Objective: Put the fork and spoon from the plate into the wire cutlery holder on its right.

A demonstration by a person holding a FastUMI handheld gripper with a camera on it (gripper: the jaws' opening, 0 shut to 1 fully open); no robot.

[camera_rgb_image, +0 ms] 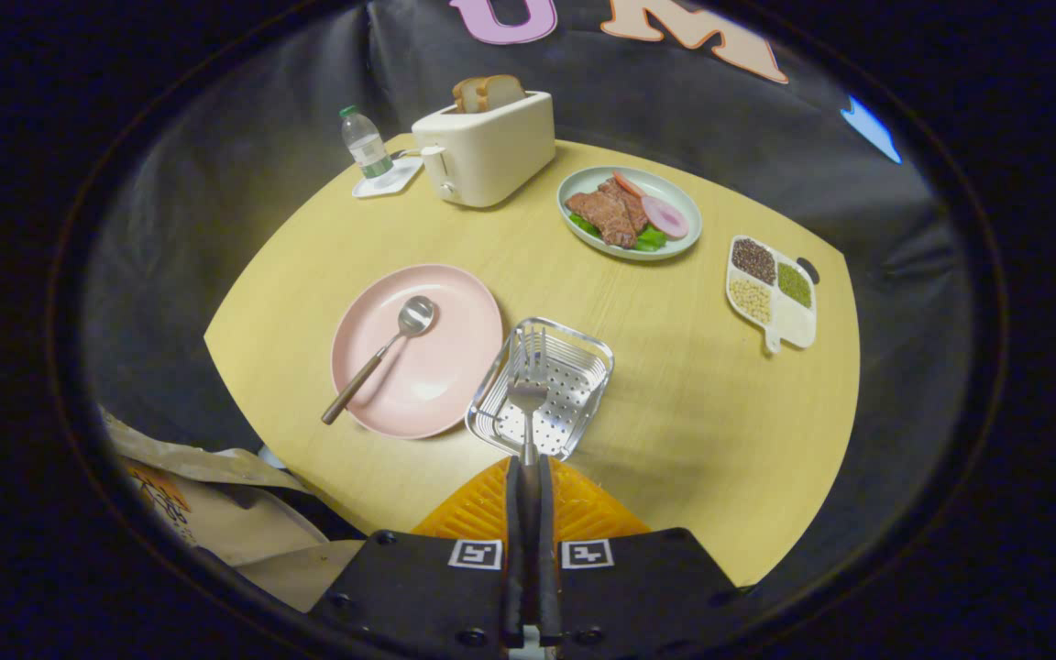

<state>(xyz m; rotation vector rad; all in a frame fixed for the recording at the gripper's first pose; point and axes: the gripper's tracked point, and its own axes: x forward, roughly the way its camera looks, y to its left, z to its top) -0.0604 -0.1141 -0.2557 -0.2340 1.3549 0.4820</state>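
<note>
- While your gripper (528, 477) hangs above the near edge of the round wooden table (675, 385), its two fingers are pressed close together on the handle of the fork (528, 390), holding it out ahead with the tines pointing away from you.
- The fork's head sits over the wire cutlery holder (583, 367) — a square metal basket just right of the pink plate (441, 367); whether the fork touches the basket cannot be told.
- The spoon (386, 353) lies on the pink plate, bowl toward the far side, handle reaching over the near-left rim.
- By the look of it, you are on the first half of the task: delivering the fork. The next move likely calls for lowering it inside the basket walls and parting the fingers — then going left for the spoon.
- Further back stand a toaster (491, 151) with bread, a water bottle (365, 142), a plate of food (629, 213) and a divided dish of beans (771, 293).
- No brand or label is readable; the bottle's label is too small, and the gripper carries two square black-and-white markers.
</note>
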